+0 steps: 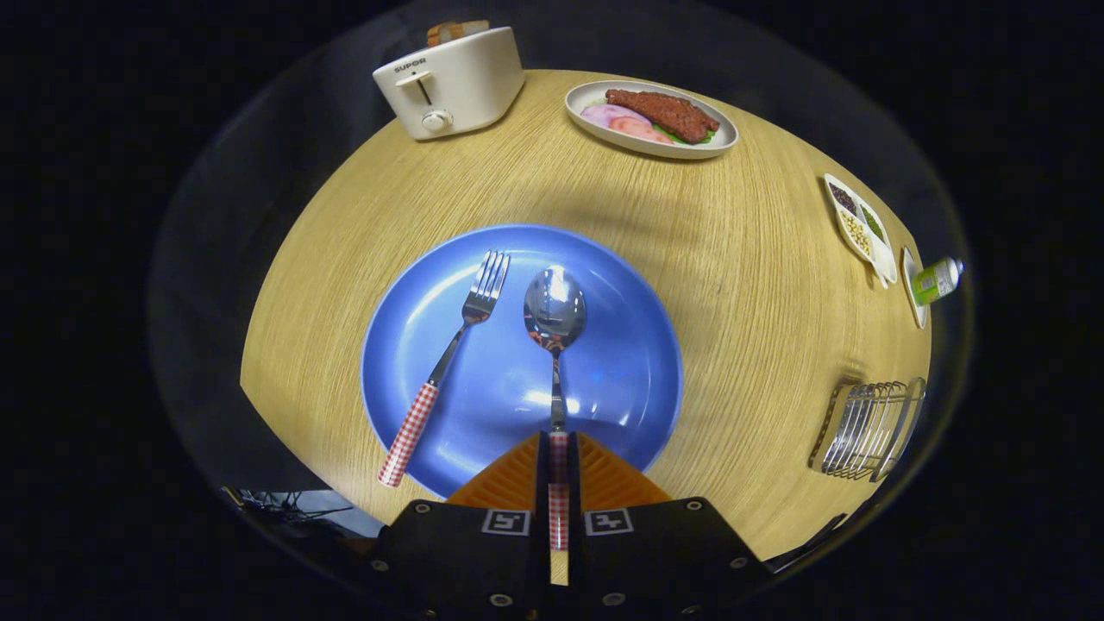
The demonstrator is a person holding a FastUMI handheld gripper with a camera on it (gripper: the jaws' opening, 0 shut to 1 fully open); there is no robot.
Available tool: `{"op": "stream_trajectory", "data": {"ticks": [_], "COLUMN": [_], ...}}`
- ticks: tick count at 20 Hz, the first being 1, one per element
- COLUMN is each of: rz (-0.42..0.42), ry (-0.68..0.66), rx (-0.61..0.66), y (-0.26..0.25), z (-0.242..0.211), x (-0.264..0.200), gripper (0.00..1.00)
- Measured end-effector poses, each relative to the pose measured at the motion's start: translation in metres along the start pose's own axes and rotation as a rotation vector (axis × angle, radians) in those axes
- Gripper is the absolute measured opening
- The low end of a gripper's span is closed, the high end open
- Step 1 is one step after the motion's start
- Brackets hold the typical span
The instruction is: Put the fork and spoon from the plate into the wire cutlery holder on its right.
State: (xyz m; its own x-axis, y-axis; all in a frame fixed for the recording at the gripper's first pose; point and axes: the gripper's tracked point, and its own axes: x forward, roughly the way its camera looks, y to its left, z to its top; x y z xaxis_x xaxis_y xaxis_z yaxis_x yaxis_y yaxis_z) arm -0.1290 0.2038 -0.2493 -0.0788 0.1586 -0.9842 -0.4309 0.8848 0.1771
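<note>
A blue plate (604, 379) lies on the round wooden table just ahead of the fingers. On its left half rests a fork (448, 358) with a red-checked handle that reaches over the plate's near rim. The spoon (555, 319) lies at the plate's middle, bowl pointing away, and its red-checked handle runs back between my two fingers. My gripper (558, 470) is shut on that handle, both fingers pressing its sides. The wire cutlery holder (867, 429) stands at the table's right edge, well to the right of the plate.
A white toaster (448, 84) with bread in it stands at the far left of the table. A plate of meat and ham slices (651, 116) sits at the far side. A small divided dish of seeds (858, 226) and a green bottle (936, 280) are at the far right.
</note>
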Motion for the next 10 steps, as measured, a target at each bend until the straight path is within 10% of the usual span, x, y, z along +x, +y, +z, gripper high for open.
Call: {"op": "stream_trajectory", "data": {"ticks": [10], "rz": [-0.197], "ry": [-0.137], "rx": [0.097], "y": [-0.143], "z": [-0.019], "x": [-0.1], "gripper": [0.08]}}
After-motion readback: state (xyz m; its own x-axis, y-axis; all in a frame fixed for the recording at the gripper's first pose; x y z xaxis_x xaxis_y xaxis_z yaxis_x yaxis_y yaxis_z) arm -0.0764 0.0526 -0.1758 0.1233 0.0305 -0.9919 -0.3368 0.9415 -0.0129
